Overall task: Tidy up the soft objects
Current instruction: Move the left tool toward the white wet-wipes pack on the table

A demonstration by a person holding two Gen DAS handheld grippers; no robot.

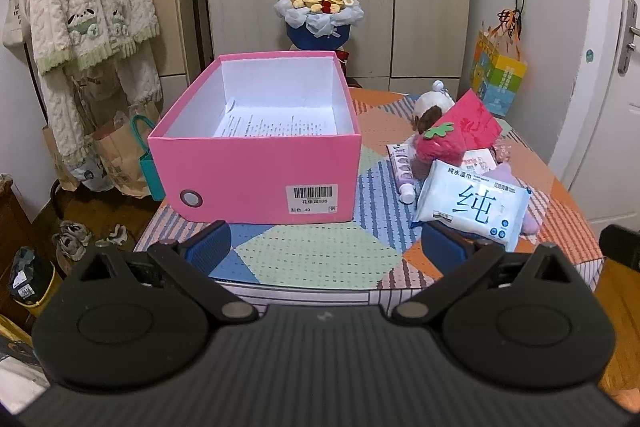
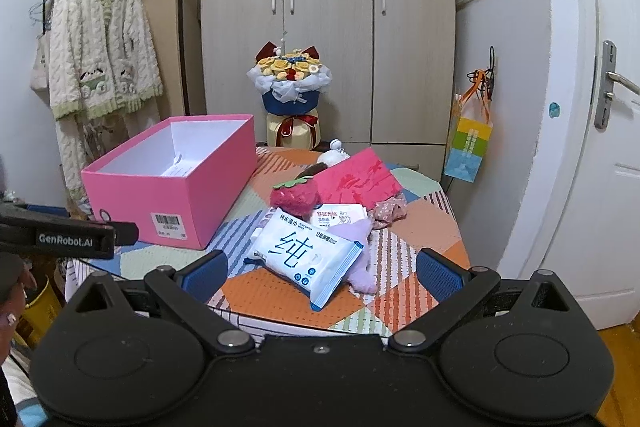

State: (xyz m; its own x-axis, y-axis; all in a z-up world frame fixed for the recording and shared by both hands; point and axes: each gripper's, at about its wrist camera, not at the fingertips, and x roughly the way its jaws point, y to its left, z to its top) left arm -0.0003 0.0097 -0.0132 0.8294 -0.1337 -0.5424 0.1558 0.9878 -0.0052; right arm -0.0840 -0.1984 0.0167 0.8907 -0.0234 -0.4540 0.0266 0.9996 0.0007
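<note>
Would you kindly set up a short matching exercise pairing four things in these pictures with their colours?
Things:
1. shoebox
2. wet wipes pack
3. strawberry plush
4. hanging cardigan

Colours:
A. cream with green trim
B. white and light blue
C. pink outside, white inside
D. deep pink-red with a green leaf

Pairs: 1-C, 2-B, 3-D, 4-A

We see a table [image 2: 420, 223] with a patchwork cloth; a pink box [image 1: 256, 167] sits near its left edge; a pile of soft things [image 2: 320, 227] lies by the right edge.
</note>
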